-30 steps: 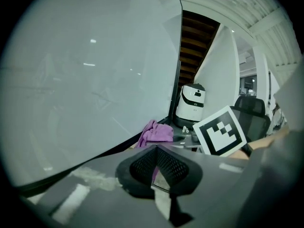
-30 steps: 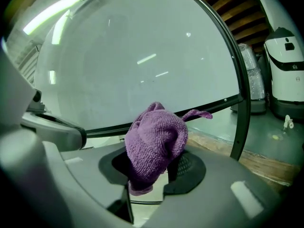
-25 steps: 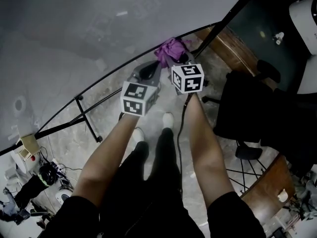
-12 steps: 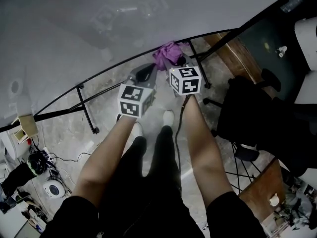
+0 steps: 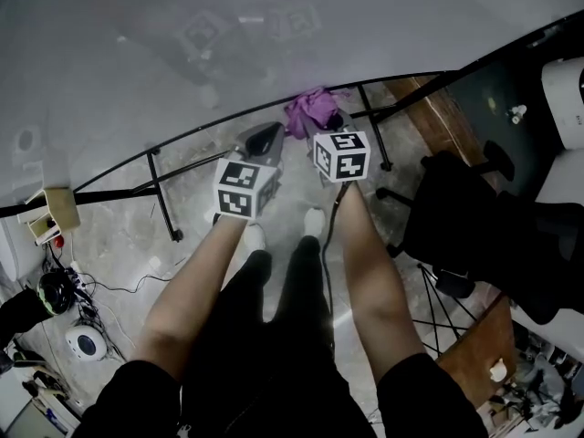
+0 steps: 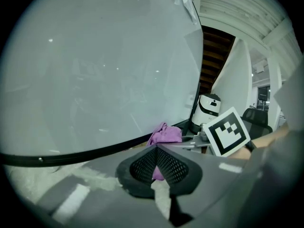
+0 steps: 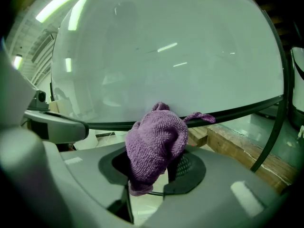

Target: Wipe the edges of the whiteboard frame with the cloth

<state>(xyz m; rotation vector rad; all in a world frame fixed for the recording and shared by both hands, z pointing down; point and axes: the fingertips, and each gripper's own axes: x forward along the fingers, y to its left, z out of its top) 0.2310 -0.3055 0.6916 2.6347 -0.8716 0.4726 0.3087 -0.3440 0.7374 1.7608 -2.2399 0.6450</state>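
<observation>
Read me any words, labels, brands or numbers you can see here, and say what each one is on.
No readable text anywhere.
The marker cube on the left claw and on the right claw: square patterns only, no letters.
The whiteboard: no writing, faint reflections only.
The purple cloth: no tag visible.

In the head view, the marker cube [image 5: 341,156] covers the jaws of the right gripper [image 7: 153,175], and the whiteboard [image 5: 274,35] runs off the top and left edges. In the right gripper view, the purple cloth [image 7: 156,144] hides the stretch of black frame [image 7: 237,111] behind it. The floor clutter [image 5: 68,304] is too small to identify.
</observation>
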